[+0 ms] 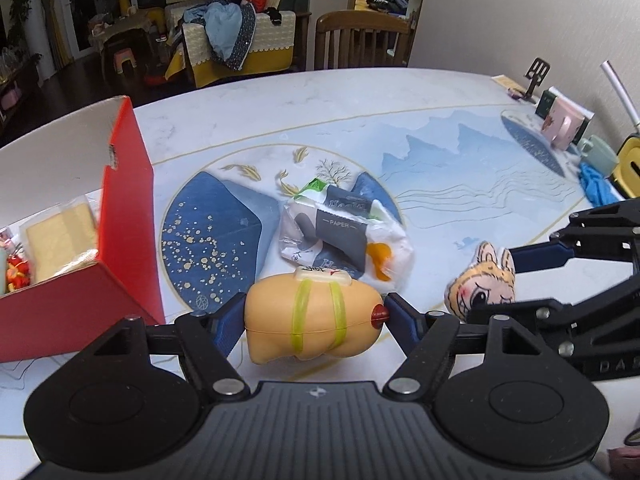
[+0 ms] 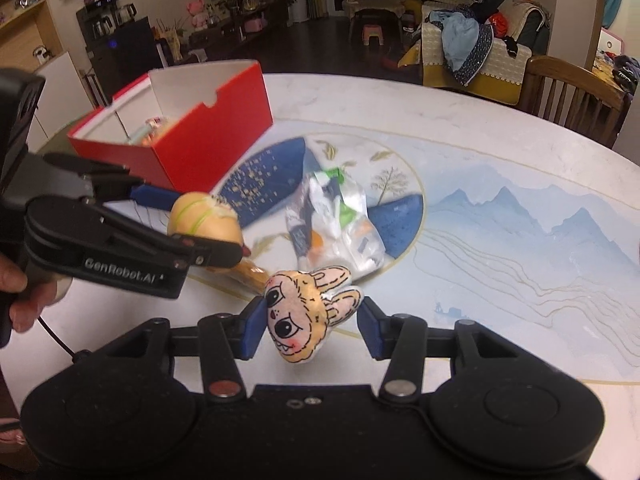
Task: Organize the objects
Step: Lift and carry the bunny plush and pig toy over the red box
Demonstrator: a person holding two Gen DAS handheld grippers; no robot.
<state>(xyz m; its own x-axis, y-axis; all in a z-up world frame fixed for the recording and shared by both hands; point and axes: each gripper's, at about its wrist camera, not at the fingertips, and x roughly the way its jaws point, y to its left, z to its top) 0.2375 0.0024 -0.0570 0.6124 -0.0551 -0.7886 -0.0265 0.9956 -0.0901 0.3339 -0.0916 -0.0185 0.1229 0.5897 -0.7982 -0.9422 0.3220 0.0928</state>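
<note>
The red box (image 1: 120, 240) stands open-topped at the far left of the desk (image 1: 280, 100), with a yellow packet (image 1: 60, 240) and small toys already lying inside. It sits to the left of the left tool (image 1: 316, 316) and just beside it, so the left hand is the nearer of the 2 to the drop point.

That left tool is clamped on a peach squishy toy (image 1: 312, 316), gripping it end to end: the toy's long axis runs straight across between the blue pads (image 1: 226, 328). The toy is a plump, rounded body banded by 2 yellow-green loops, with a small red knob at its right end and a pale tag on top. I judge the coming move to be a swing leftward over the box wall, then release.

Beyond it, mid-desk, lies a loose pile of tissue packs (image 1: 344, 232) in crinkled wrap, not yet gathered.

To the right, the right tool (image 2: 310, 326) stands wide around a bunny plush head (image 2: 308, 312), a tan-furred face with big drawn eyes and ears pointing right. The left pad seems to touch it, the right pad stands apart, so it is not gripped.
</note>
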